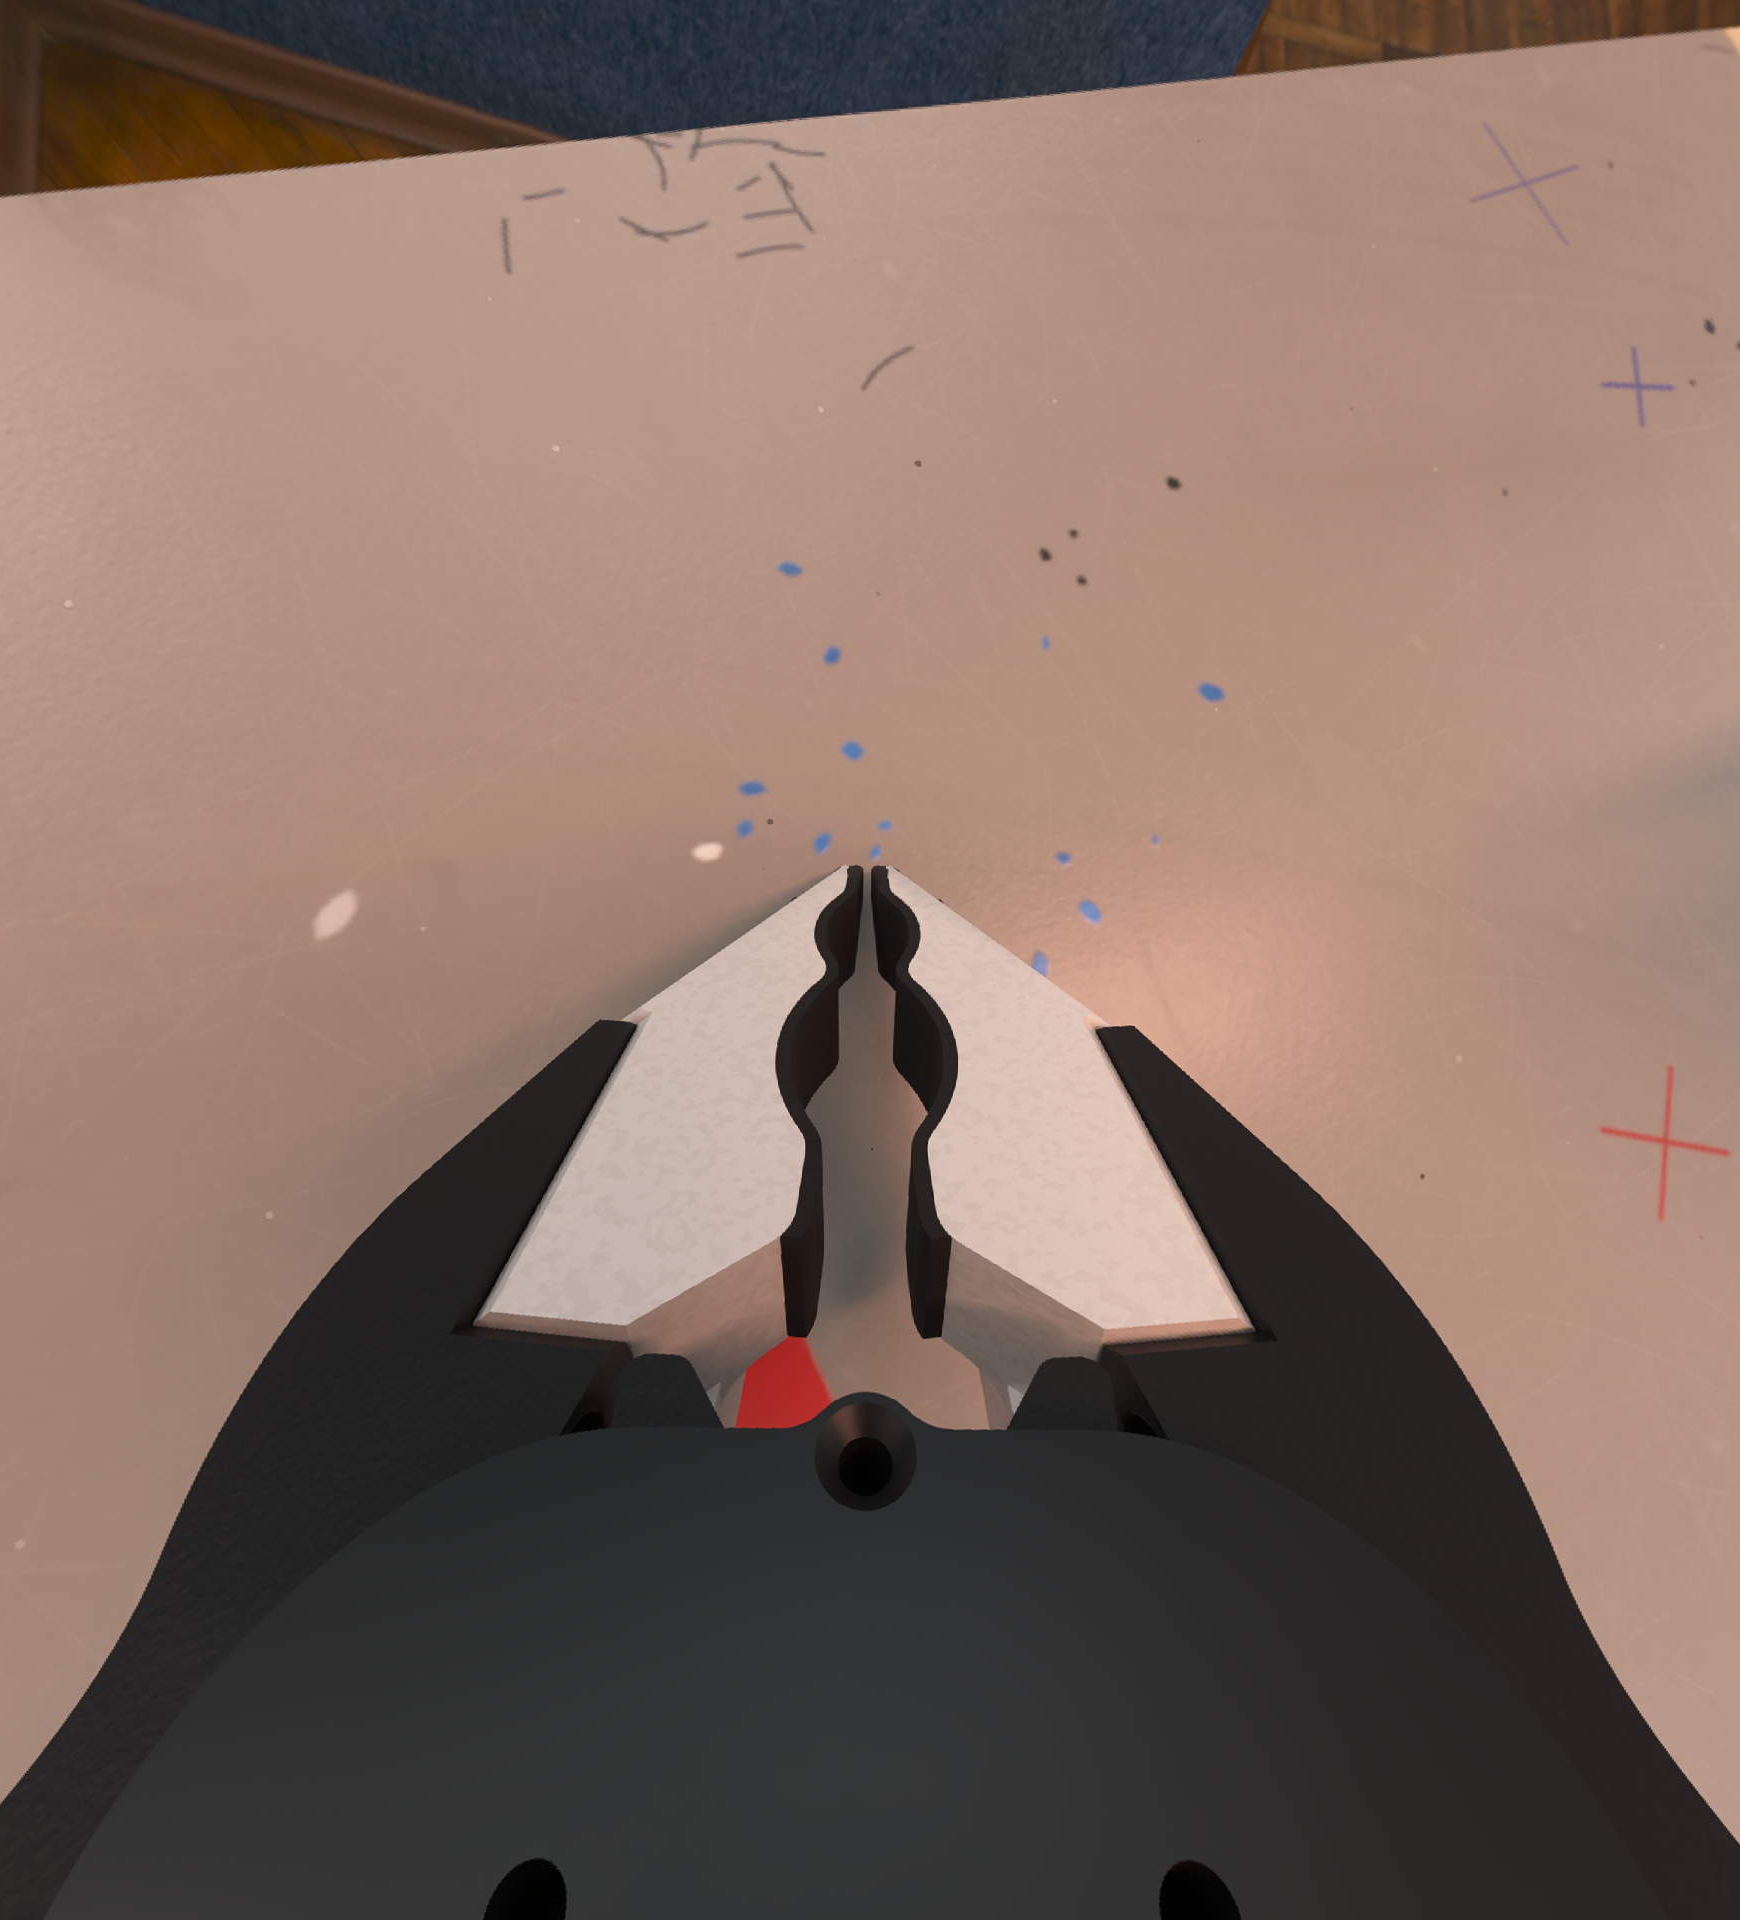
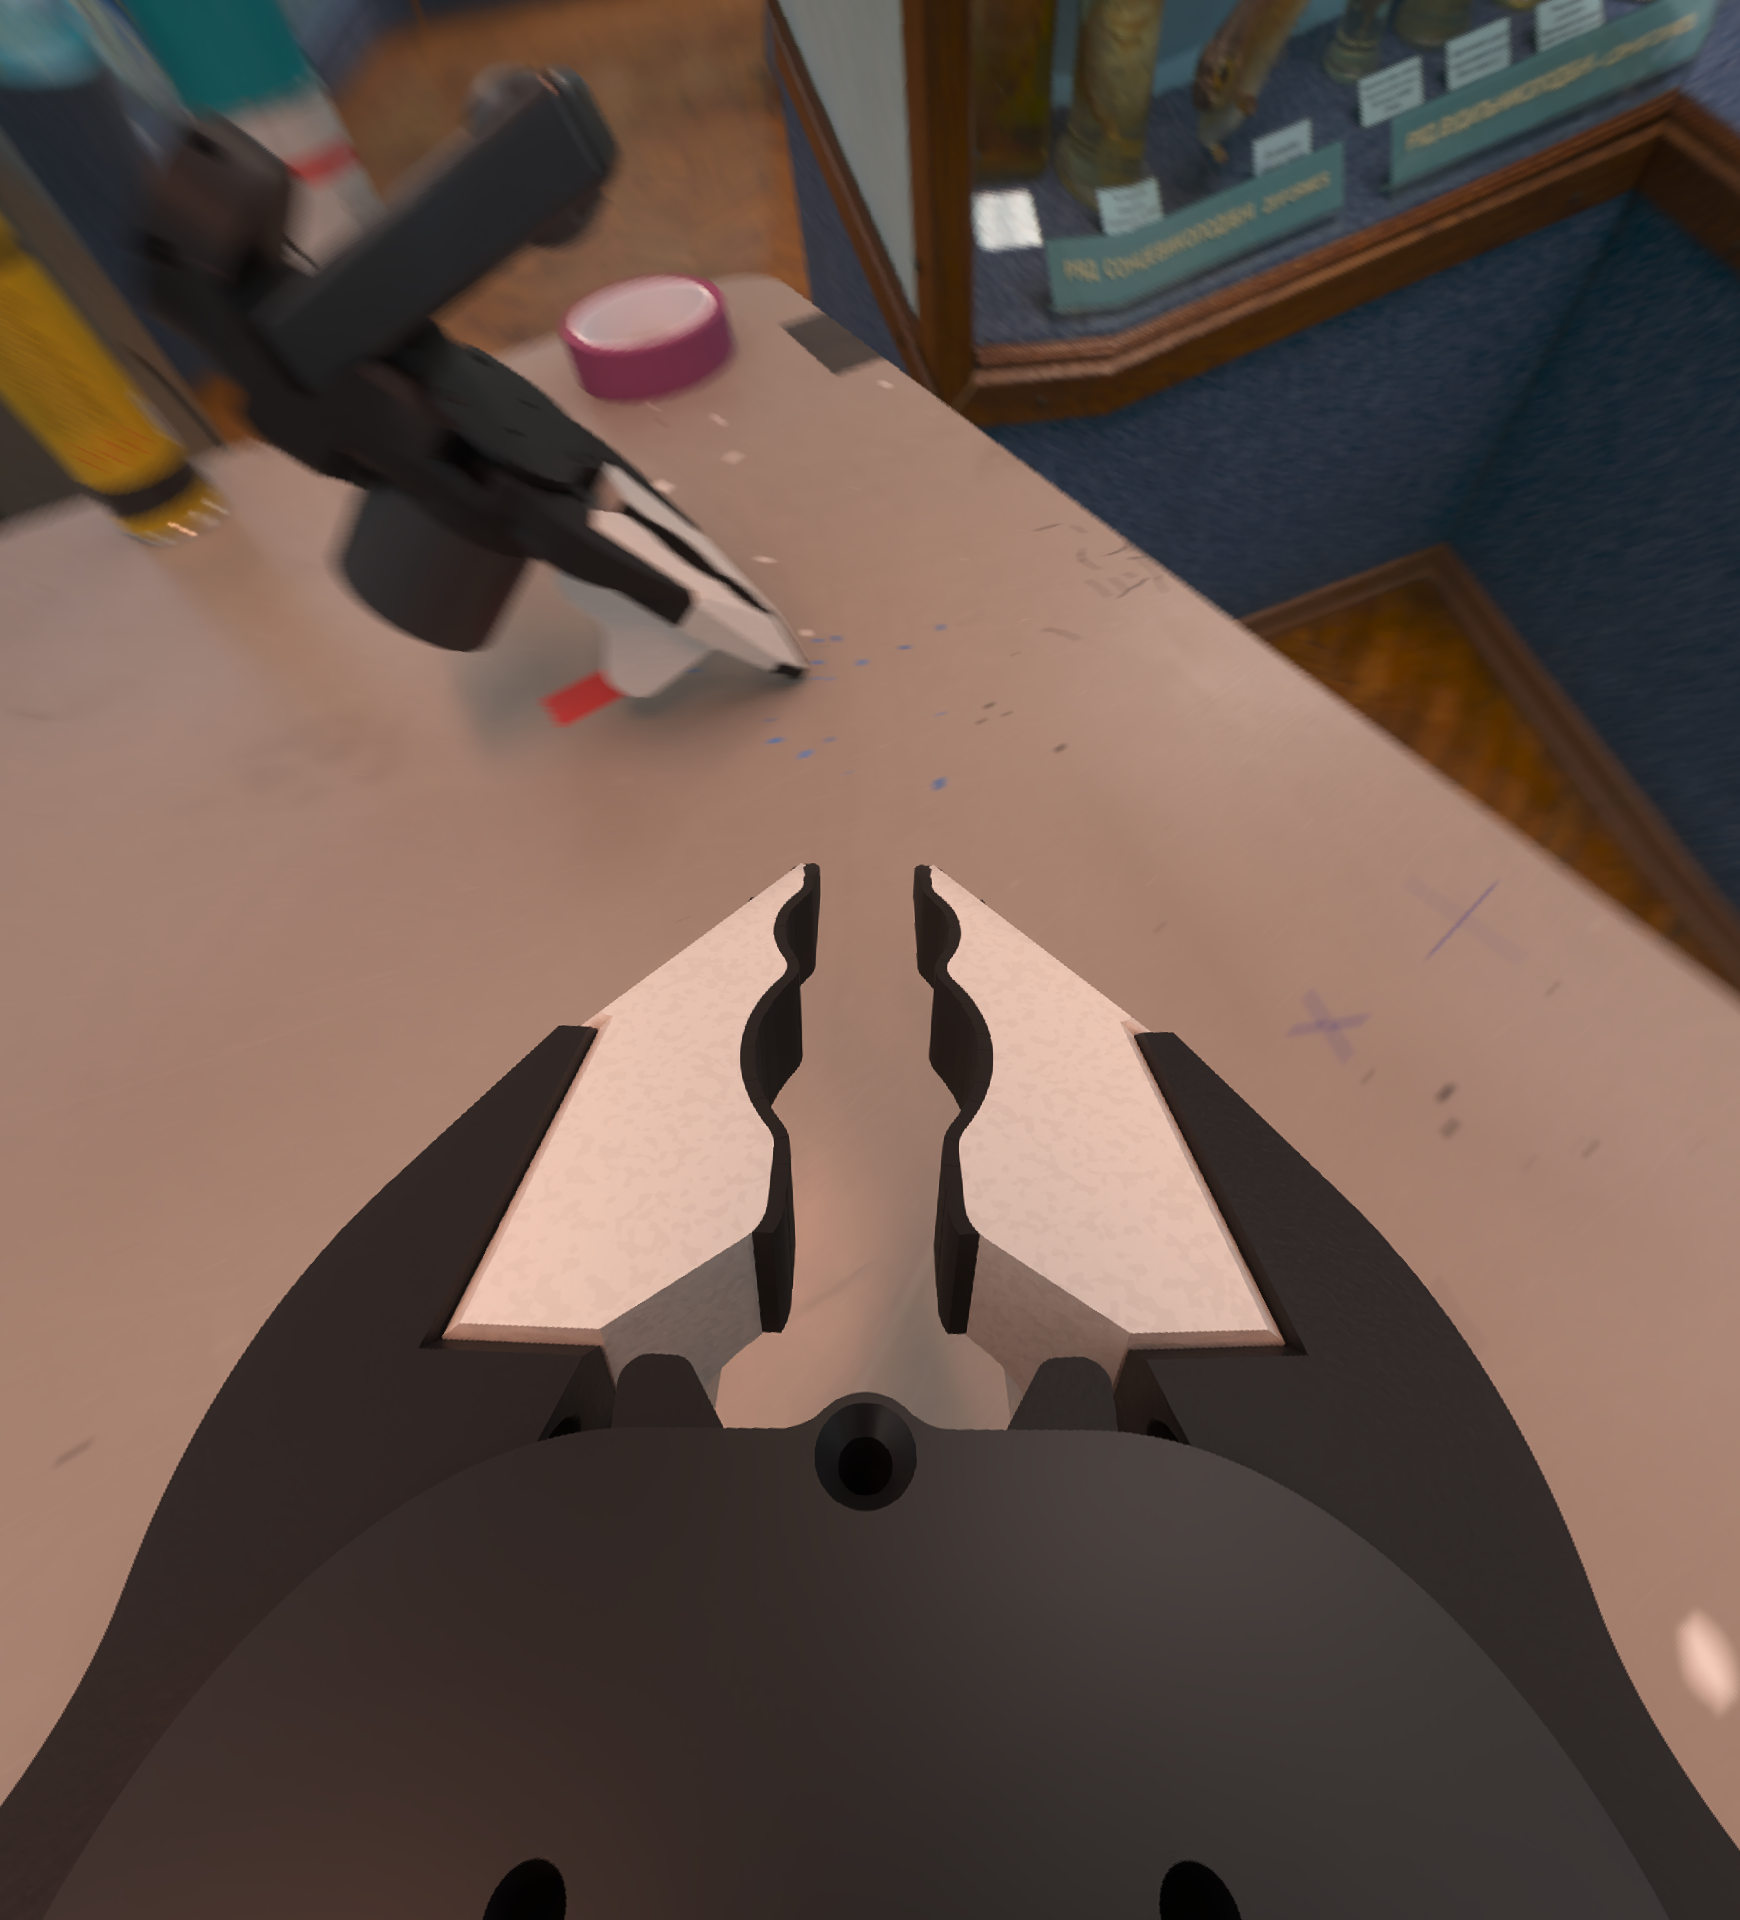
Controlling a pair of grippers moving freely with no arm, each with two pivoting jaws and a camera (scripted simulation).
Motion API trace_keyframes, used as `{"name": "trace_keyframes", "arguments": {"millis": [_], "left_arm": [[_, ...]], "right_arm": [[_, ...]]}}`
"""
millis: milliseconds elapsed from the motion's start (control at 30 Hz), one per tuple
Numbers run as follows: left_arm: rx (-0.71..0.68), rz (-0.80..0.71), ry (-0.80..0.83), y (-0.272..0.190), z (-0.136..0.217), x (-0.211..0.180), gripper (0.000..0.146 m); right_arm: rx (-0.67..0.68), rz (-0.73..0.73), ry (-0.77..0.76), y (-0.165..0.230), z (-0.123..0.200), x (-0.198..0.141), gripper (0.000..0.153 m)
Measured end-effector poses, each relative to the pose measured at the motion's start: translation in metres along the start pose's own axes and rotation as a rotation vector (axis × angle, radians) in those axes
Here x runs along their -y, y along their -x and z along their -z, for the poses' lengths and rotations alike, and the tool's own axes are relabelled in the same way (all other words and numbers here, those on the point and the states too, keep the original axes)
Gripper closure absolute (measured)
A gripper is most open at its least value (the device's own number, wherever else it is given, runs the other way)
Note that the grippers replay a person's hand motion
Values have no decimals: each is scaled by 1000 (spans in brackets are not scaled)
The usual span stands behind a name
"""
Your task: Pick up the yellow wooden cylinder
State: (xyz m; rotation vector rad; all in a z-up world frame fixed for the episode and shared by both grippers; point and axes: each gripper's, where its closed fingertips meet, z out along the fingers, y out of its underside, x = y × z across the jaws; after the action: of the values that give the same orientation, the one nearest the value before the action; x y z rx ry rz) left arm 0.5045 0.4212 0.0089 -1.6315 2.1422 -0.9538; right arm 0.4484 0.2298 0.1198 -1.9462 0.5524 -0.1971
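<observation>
The right hand-held gripper (image 2: 866, 883) hangs above the pinkish bench (image 2: 222, 987), tilted down toward its surface; its jaws stand apart with bare bench showing between them, so it is released and holds nothing; this reads as a waiting pose, clear of the work. Farther along the bench, in the right wrist view, the left hand-held gripper (image 2: 788, 665) slants steeply down with its tips at or just above the surface among small blue specks (image 2: 824, 743); whether they touch cannot be told. In its own view the left hand-held gripper (image 1: 866, 873) shows jaws drawn nearly together, clenched at the tips with only a thin slit between them and nothing gripped there; a red piece (image 1: 781, 1387) peeks out below its base, matching the red strip (image 2: 580, 698) seen on the bench beneath it from the other side. Behind it stands a dark cylinder (image 2: 424, 577), partly hidden. Beyond, a magenta roll of tape (image 2: 650, 338) sits near the far corner. At the left edge a yellow wooden cylinder (image 2: 35, 353) stands upright, blurred, its foot at the bench edge, well apart from both grippers; neither is aligned to it, so the pick-up appears not yet begun. Past the bench, a wooden display case (image 2: 1209, 208) holds objects on a blue floor.
</observation>
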Motion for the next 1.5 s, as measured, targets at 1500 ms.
{"name": "trace_keyframes", "arguments": {"millis": [1500], "left_arm": [[8,-35,-20,-2,-2,3,144]], "right_arm": [[-780,-359,247,-18,373,-294,118]]}}
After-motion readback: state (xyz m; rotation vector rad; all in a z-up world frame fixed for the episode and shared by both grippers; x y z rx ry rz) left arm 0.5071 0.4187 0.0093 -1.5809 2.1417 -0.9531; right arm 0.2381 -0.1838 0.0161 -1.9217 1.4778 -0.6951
